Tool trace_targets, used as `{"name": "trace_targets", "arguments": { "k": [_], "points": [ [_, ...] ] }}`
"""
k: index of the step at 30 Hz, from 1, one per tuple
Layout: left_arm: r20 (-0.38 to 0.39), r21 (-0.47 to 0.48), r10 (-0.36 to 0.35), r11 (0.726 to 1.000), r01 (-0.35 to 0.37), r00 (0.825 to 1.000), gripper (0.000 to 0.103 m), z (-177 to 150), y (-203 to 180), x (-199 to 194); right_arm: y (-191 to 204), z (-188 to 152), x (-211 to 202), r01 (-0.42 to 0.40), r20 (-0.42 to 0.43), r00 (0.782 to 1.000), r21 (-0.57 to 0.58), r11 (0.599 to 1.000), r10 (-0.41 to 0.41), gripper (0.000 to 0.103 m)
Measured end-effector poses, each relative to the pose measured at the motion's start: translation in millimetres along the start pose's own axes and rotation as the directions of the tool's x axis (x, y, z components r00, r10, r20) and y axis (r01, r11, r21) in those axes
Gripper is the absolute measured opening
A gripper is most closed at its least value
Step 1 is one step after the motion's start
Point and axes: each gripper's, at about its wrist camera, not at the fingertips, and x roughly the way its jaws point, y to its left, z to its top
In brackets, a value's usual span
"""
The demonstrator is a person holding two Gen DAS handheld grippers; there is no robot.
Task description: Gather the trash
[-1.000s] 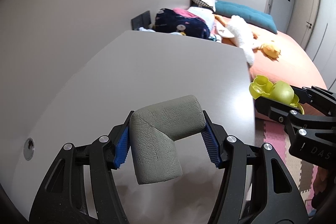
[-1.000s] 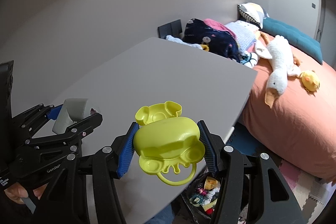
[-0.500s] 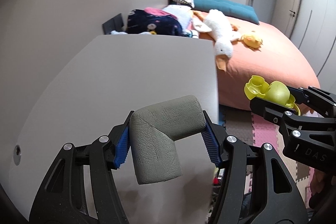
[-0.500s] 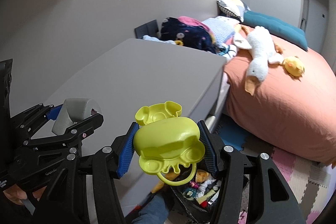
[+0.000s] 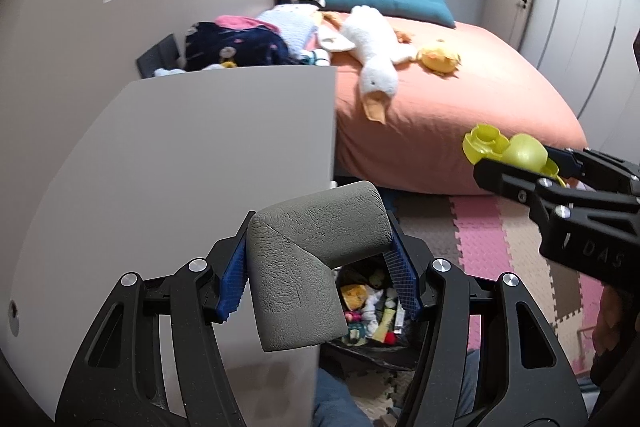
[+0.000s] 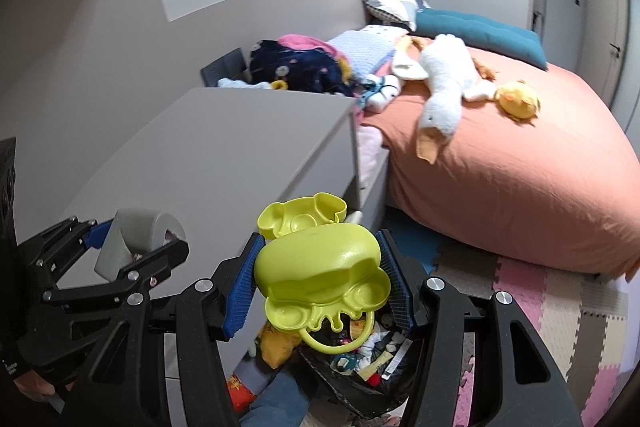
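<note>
My left gripper [image 5: 318,277] is shut on a grey L-shaped foam corner guard [image 5: 304,267], its blue pads pressing both sides. In the right wrist view that grey guard [image 6: 136,241] shows at the lower left. My right gripper [image 6: 318,285] is shut on a lime-green plastic toy case with a ring handle [image 6: 320,275]; in the left wrist view the same green case [image 5: 508,151] shows at the right. Below both grippers on the floor sits a black trash bag [image 6: 352,383] holding several scraps, its contents [image 5: 372,307] showing past the guard.
A grey table top [image 5: 192,163] fills the left, its corner edge [image 6: 352,107] near the bed. An orange bed [image 6: 500,167] with a white goose plush [image 6: 440,87], a yellow chick [image 6: 518,99] and clothes lies behind. Pink and beige foam mats [image 5: 488,239] cover the floor. A person's jeans-clad leg [image 6: 276,399] is below.
Both grippers have swung right, off the table top toward the floor beside it. The trash bag has come into view beneath them. Both grips are unchanged.
</note>
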Motion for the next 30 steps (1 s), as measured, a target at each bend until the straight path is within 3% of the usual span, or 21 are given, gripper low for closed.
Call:
{"name": "trace_targets", "arguments": {
  "k": [15,16,18,19,30],
  "points": [
    [-0.051,0.114,-0.073,0.99,0.078,0.996,0.059,-2.2,-53.5,19.3,-55.5,-3.7,0.6,0.057,-0.013,0.998,0.09,0.994,-0.056,0.058],
    [-0.06,0.131,-0.092,0.986,0.099,0.994,0.061,-3.7,-57.7,19.0,-58.3,-2.8,0.9,0.06,-0.017,0.998,0.096,0.994,-0.058,0.058],
    [-0.055,0.188,-0.099,0.976,0.107,0.994,0.096,-7.7,-68.1,17.6,-63.6,-1.7,0.0,0.076,-0.017,0.997,0.106,0.991,-0.074,0.071],
    [-0.03,0.212,-0.082,0.973,0.086,0.996,0.096,-9.5,-71.6,14.6,-65.9,-1.2,-1.8,0.09,-0.006,0.996,0.115,0.989,-0.09,0.082],
    [-0.028,0.188,-0.066,0.98,0.07,0.997,0.096,-10.3,-71.2,13.1,-80.4,-7.0,-7.8,0.092,0.002,0.996,0.153,0.984,-0.093,0.083]
  ]
}}
